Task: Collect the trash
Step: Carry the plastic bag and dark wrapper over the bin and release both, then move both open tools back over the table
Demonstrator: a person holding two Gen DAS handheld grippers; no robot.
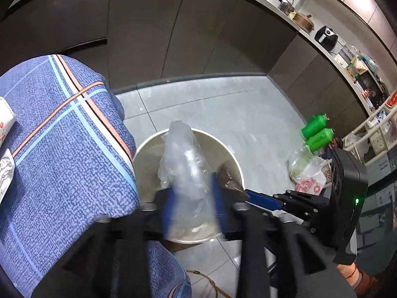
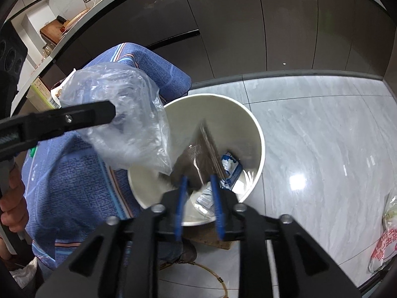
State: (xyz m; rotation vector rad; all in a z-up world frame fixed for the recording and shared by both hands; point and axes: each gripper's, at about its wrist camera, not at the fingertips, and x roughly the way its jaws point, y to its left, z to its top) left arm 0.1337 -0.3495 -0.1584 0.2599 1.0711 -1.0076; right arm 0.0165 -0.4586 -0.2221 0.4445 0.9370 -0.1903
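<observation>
My left gripper (image 1: pixel 192 193) is shut on a clear plastic bag (image 1: pixel 184 164) and holds it over the rim of a white round trash bin (image 1: pixel 148 149). In the right wrist view the bag (image 2: pixel 124 119) hangs at the bin's left edge (image 2: pixel 258 134). My right gripper (image 2: pixel 198 186) is shut on a dark brown foil wrapper (image 2: pixel 198 149) just above the inside of the bin; the wrapper also shows in the left wrist view (image 1: pixel 230 181). A blue-white packet (image 2: pixel 230 166) and other wrappers lie in the bin.
A table with a blue checked cloth (image 1: pixel 62 149) stands left of the bin. Two green bottles (image 1: pixel 316 131) and plastic bags (image 1: pixel 307 171) lie on the grey tiled floor at right. Dark cabinets line the back. A cord (image 2: pixel 218 278) lies on the floor near me.
</observation>
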